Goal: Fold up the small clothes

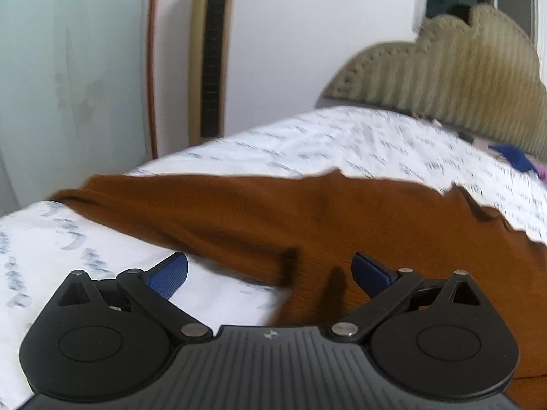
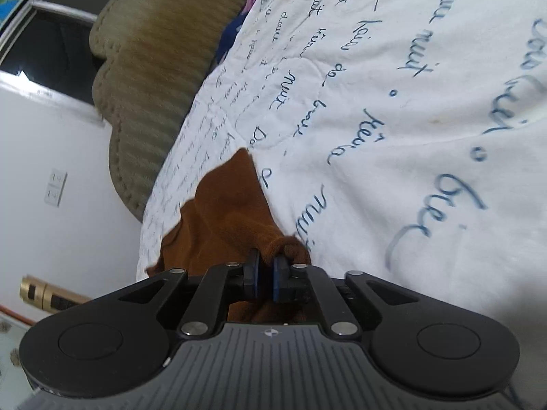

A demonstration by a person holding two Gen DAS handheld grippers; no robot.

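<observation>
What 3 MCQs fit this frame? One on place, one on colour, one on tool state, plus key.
1. Where does the garment lie?
A. on the printed bedspread
B. on the floor
C. on a chair

2. What colour is the garment?
A. white
B. brown
C. green

3. How is the right tool?
A. wide open
B. out of view
C. shut on the garment

Key:
A, printed white cloth surrounds it.
B, it is rust brown in both views.
C, bunched fabric sits between its blue pads; the left tool is open.
</observation>
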